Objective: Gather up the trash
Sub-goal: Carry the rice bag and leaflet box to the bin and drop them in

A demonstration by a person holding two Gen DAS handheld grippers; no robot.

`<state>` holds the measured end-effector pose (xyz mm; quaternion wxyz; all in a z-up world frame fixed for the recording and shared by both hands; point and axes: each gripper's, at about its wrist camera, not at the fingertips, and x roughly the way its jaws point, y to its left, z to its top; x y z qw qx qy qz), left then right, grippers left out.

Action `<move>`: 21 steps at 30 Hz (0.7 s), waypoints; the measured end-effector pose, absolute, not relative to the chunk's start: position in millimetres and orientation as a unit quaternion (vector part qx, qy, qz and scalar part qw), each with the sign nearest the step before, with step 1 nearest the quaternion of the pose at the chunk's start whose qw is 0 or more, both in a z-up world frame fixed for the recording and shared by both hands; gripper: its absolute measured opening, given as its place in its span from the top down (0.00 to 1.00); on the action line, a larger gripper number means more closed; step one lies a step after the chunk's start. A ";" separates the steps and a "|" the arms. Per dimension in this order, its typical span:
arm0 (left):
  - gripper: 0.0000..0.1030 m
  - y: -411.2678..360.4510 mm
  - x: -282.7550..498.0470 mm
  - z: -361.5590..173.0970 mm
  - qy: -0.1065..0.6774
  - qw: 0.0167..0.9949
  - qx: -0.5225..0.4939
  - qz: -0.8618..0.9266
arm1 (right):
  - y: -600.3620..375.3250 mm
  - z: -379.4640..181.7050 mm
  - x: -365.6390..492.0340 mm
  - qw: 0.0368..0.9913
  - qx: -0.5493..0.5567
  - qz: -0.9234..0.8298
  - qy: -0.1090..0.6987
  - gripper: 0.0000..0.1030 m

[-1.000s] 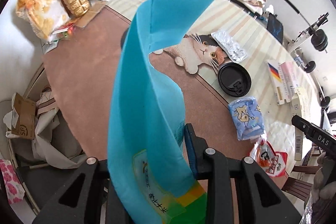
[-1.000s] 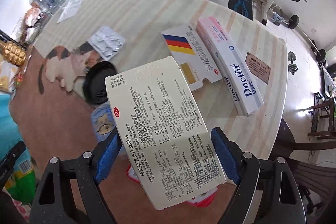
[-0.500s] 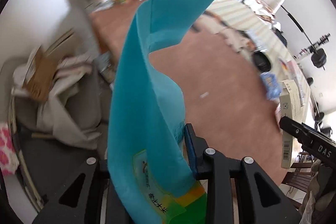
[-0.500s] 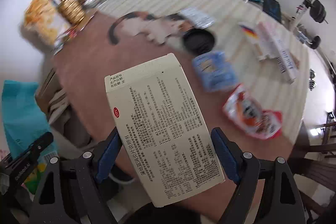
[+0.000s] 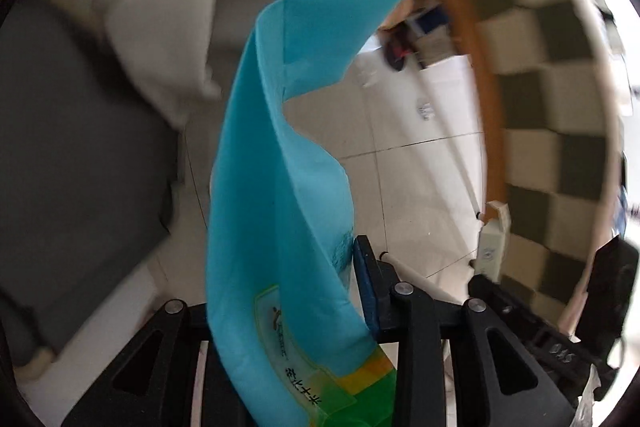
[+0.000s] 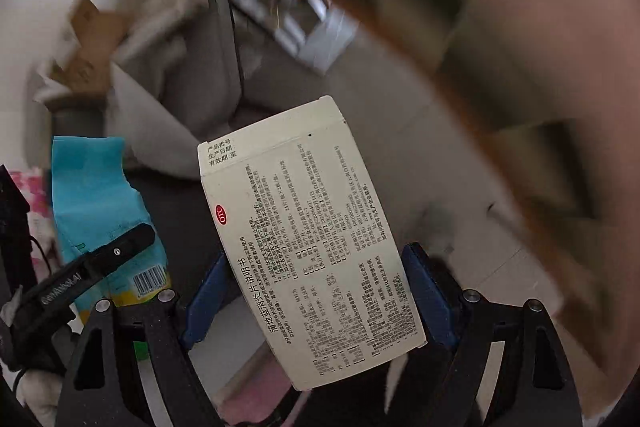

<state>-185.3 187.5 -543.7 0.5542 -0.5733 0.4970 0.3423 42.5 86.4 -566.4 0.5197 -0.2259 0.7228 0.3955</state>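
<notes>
Turquoise plastic fills the left wrist view: the crumpled blue-and-green snack wrapper [image 5: 276, 211] stands pinched in the left gripper [image 5: 320, 303], whose jaws are clamped together on its lower end. A second ago both cameras looked over the round counter with its cat-print mat and scattered packets; now that is gone from the middle of the view, and only a blurred curve of counter edge [image 5: 476, 107] sweeps down the right side, with pale floor tiles [image 5: 404, 195] beyond the wrapper. The right gripper [image 6: 316, 291] has swung the same way, its blue-padded jaws closed on the sides of the cream cardboard medicine box printed with black text [image 6: 304, 235], which sticks out ahead of them at a tilt. Behind the box, to the far left, lies a blurred heap of grey and white cloth with brown cardboard [image 6: 92, 39] on top. Both pieces of trash have left the counter and are being carried down towards that corner, so I reckon a drop into a bin or bag comes next, though no bin shows plainly through the blur.
</notes>
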 end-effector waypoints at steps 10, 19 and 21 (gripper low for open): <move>0.18 192.6 -209.4 -728.1 0.472 0.498 -0.661 0.304 | 116.1 -795.0 13.8 0.433 -0.223 0.366 0.793 0.16; 0.04 196.3 -232.8 -743.3 0.486 0.499 -0.612 0.374 | 119.6 -862.3 6.4 0.382 -0.228 0.380 0.811 0.00; 0.03 195.7 -234.8 -734.8 0.509 0.502 -0.572 0.402 | 121.2 -853.9 1.7 0.394 -0.257 0.395 0.789 0.00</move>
